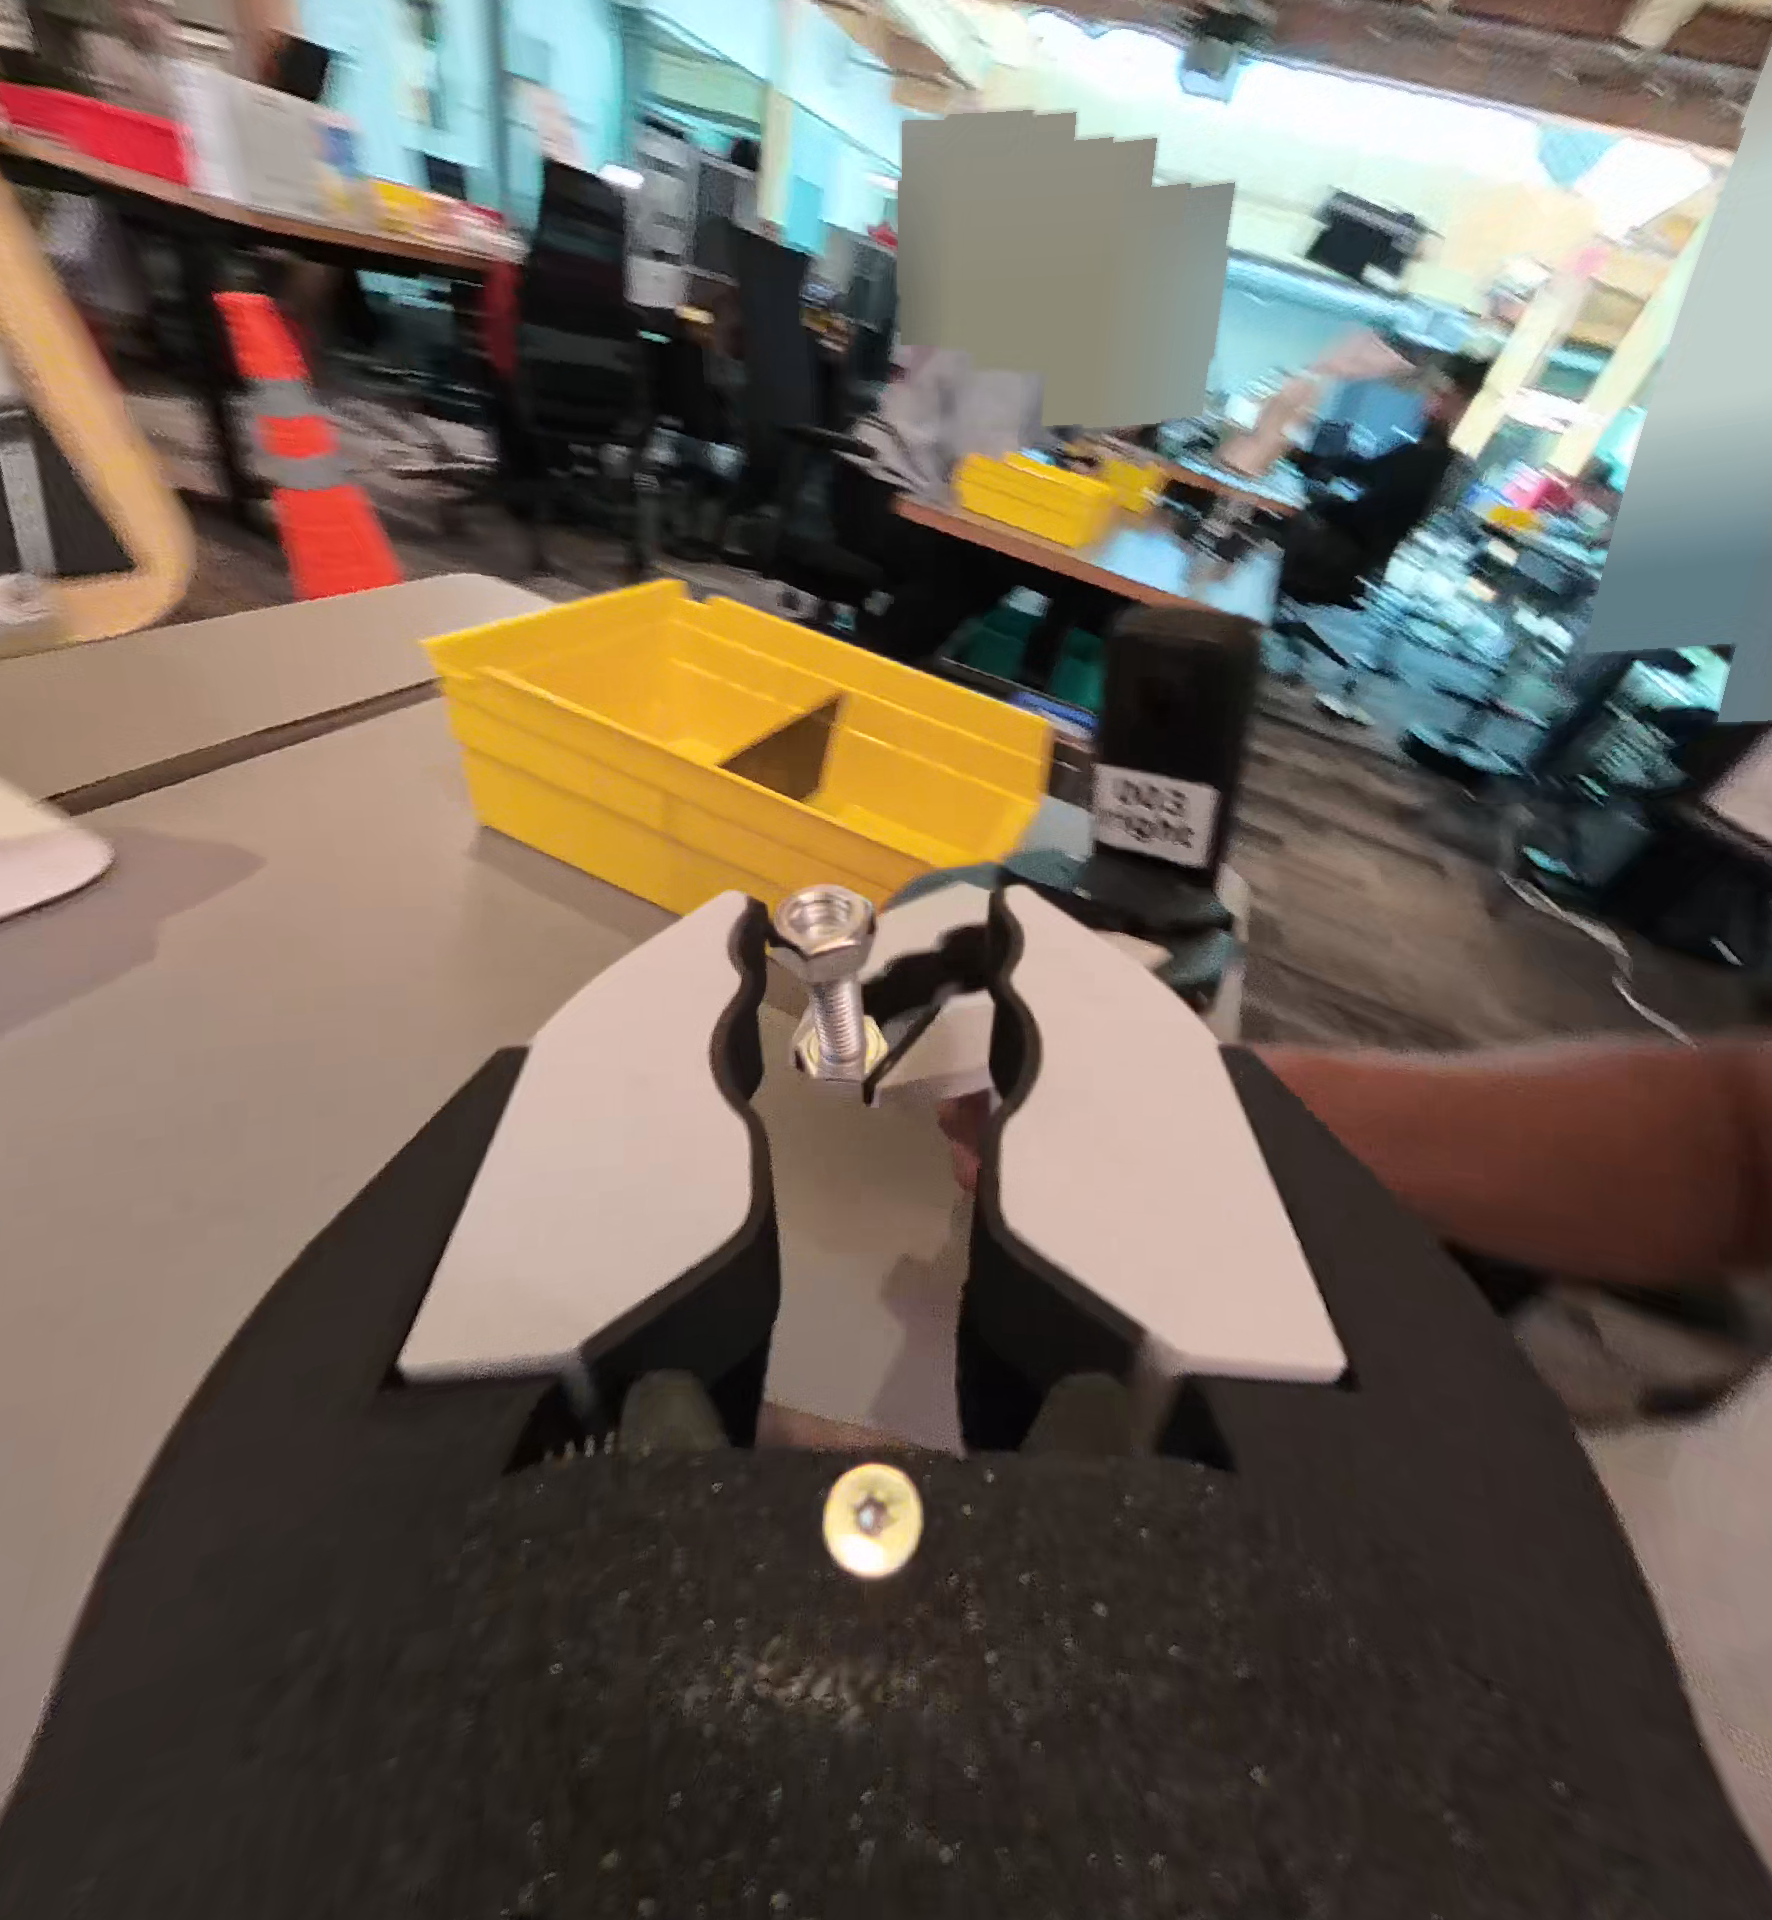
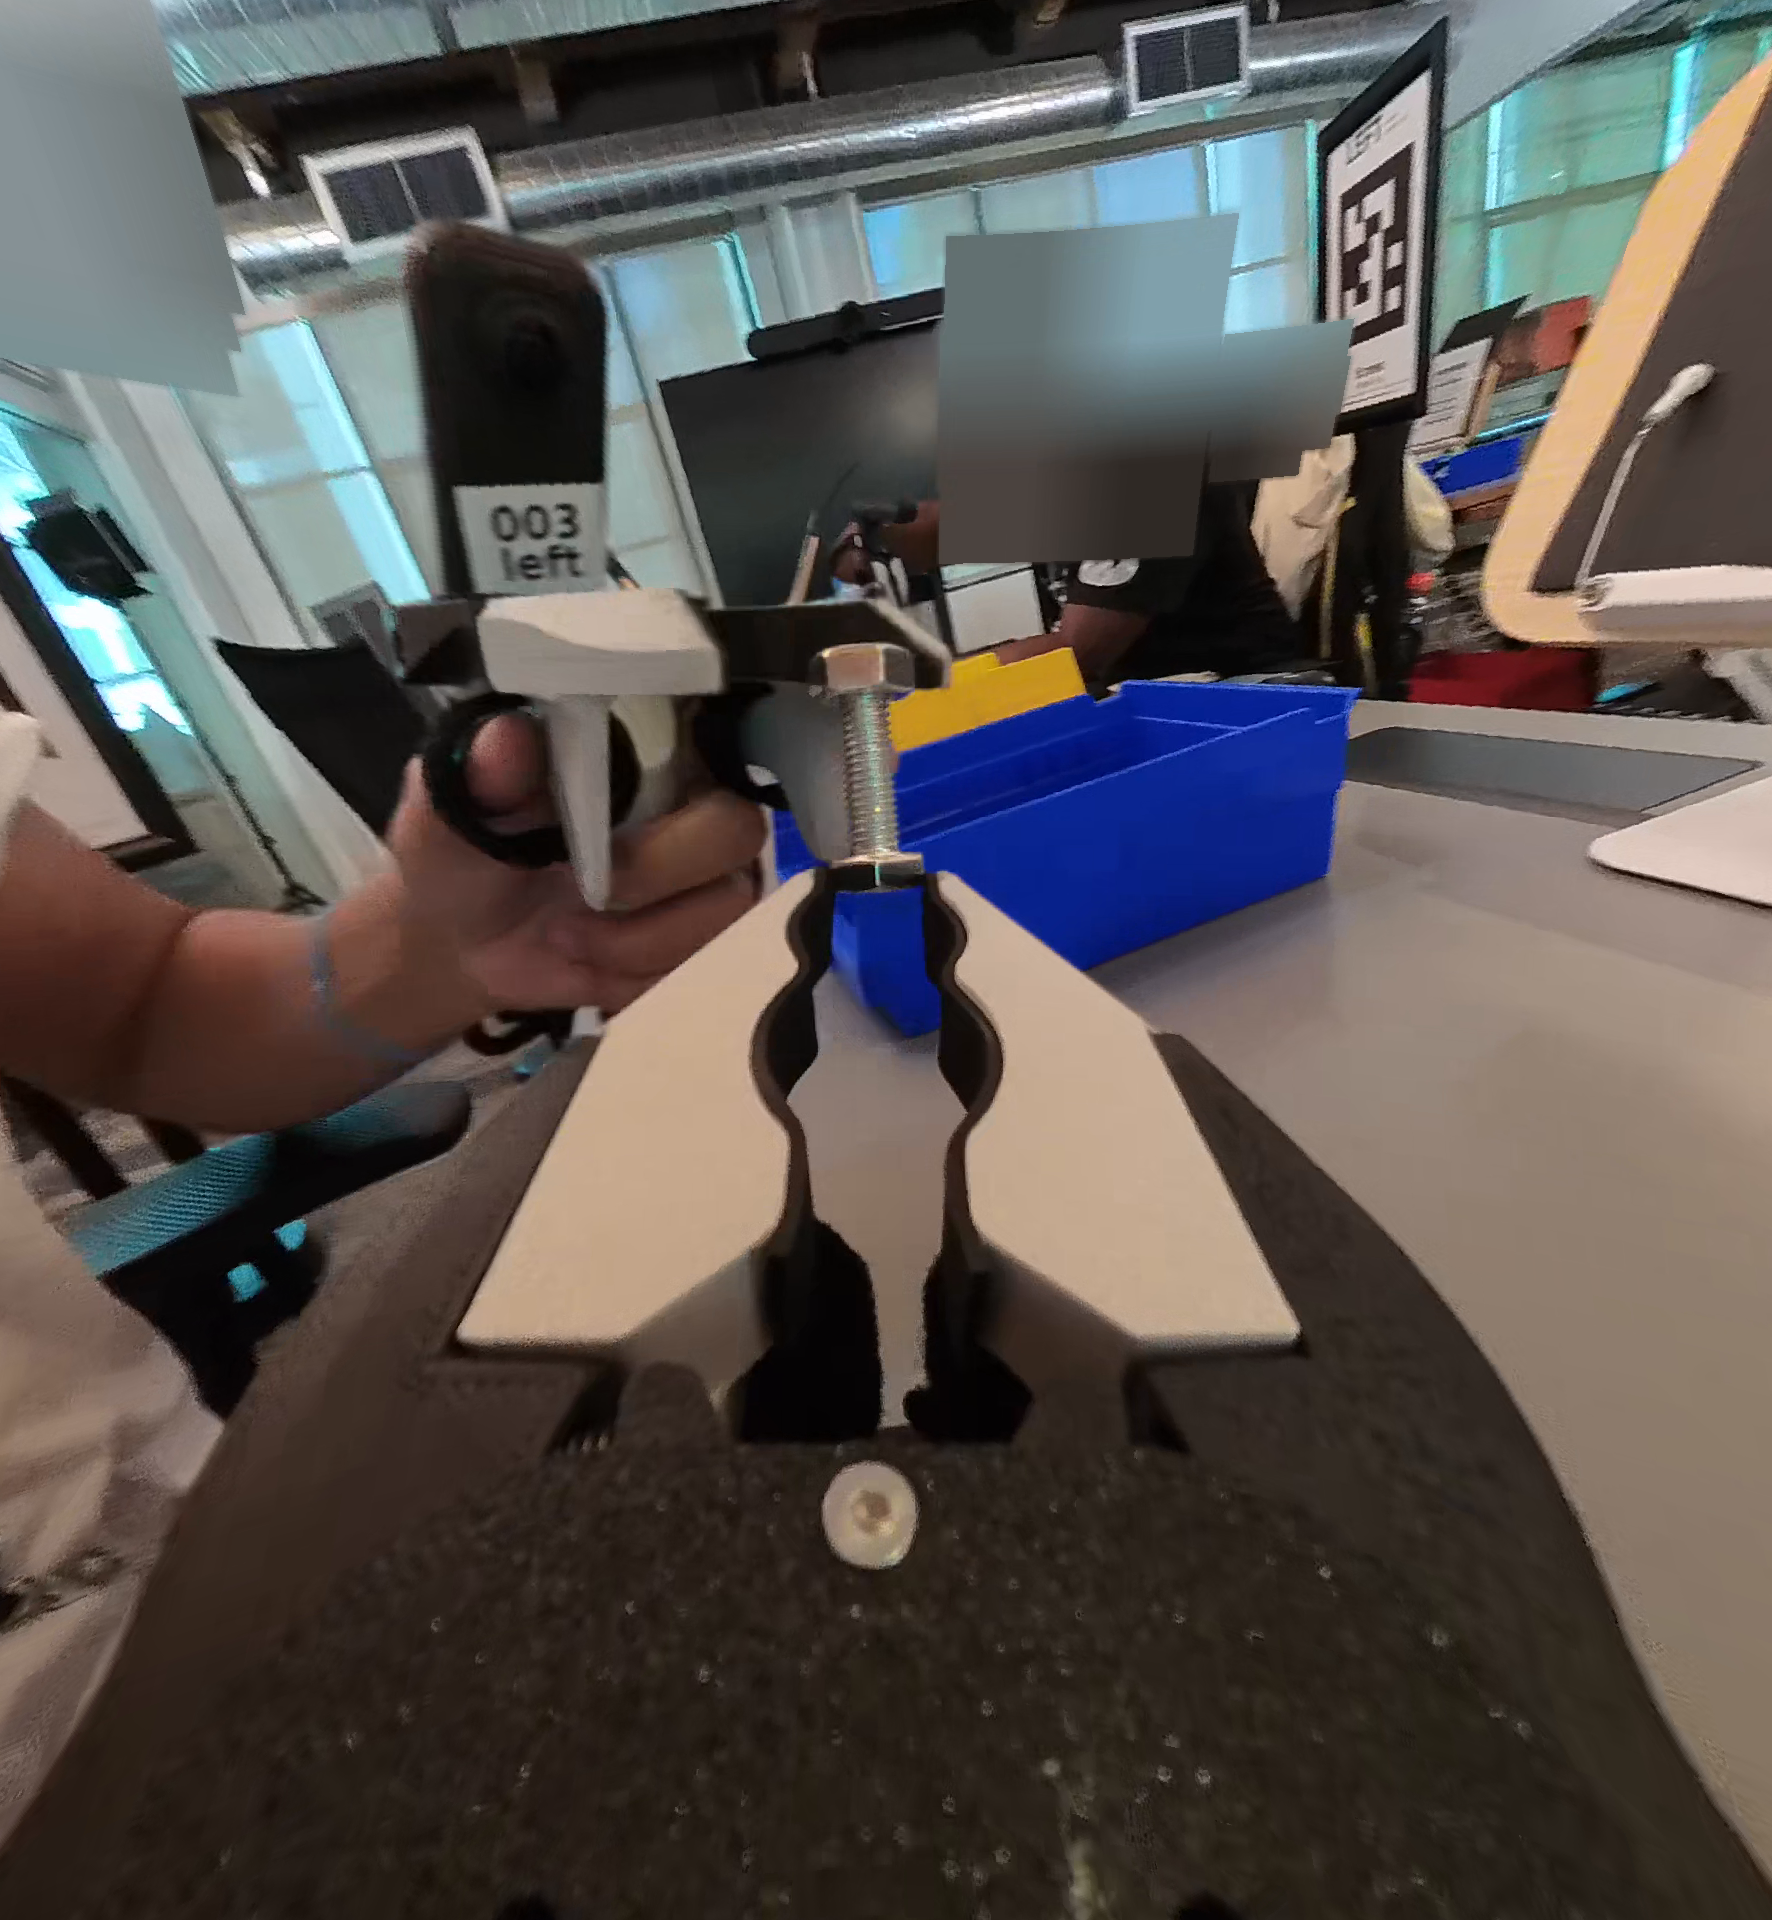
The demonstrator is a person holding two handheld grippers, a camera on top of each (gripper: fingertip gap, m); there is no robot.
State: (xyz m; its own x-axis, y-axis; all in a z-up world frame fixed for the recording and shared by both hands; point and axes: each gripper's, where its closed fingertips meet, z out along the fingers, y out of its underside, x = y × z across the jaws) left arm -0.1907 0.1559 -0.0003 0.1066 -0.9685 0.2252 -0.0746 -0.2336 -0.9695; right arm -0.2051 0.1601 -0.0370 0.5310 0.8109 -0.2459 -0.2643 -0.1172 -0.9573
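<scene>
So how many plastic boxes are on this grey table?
2. A yellow box sits on the table just ahead of the left tool. A blue box sits beyond the right tool. Others may be out of view.

shiny threaded silver metal bolt (image 2: 868, 769) with hex nut (image 2: 877, 871) (bright zinc look) | glossy blue plastic bin (image 2: 1121, 831) behind bolt | glossy yellow plastic bin (image 1: 736, 748) | matt smooth grey tabletop (image 2: 1484, 1039) under bins | matt grey fingers (image 2: 695, 1091), rough black body
</scene>
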